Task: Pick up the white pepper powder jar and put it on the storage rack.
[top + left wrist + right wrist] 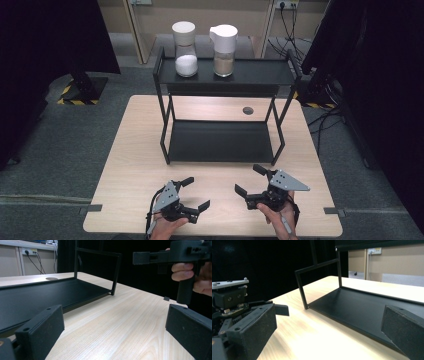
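A black two-tier rack [162, 100] stands at the middle of the wooden table [130, 150]. On its top shelf stand two white-lidded jars: one with white powder [186, 50] at the left, one with brown grains [223, 52] at the right. The lower shelf [220, 140] is bare. My left gripper [197, 193] is held open near the front edge, with nothing between its fingers. My right gripper [248, 179] is open beside it, jaws turned toward the left one. The left gripper view shows my left gripper [115, 337] with its jaws wide apart, the rack's lower shelf [50, 292] and the right gripper [185, 255]. In the right gripper view my right gripper [328, 337] faces the lower shelf [367, 307], with the left gripper [232, 297] off to one side.
A round cable hole [248, 110] sits in the table behind the rack. Dark curtains hang at both sides. A stand with striped tape [80, 90] is on the floor at the left, and cables [325, 120] trail on the floor at the right.
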### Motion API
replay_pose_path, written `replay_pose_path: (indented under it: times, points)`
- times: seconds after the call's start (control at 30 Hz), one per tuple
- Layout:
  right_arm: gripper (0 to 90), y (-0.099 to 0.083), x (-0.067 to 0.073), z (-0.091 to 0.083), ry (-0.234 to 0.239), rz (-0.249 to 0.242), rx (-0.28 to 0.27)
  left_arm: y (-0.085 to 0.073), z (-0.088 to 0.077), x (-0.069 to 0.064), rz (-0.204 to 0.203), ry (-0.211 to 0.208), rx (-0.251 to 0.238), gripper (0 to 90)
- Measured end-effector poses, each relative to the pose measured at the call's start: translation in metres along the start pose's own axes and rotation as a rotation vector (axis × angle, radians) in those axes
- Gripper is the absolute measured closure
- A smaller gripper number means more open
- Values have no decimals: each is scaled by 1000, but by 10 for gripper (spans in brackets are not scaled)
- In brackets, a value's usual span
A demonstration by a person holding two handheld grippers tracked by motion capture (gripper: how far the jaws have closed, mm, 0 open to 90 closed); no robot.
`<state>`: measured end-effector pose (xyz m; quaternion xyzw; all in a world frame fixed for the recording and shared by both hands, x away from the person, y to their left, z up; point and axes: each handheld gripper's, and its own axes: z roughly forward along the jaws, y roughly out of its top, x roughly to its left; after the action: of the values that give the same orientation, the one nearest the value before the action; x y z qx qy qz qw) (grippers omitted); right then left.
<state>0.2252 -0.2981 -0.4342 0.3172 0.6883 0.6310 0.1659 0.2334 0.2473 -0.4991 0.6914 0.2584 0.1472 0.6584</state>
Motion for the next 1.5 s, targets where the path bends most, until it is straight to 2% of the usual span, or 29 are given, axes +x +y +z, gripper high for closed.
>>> replay_pose_path:
  times: [0.57,1.1,1.5]
  points:
    - [6,-22,-1,-2,4,22,7,0,-1,1,-4,10,-5,10]
    - [6,-32,-2,3,24,41,40,0,-1,2,-17,22,-8,10]
    - [7,-34,-3,4,18,44,49,0,-3,1,-13,15,-12,10]
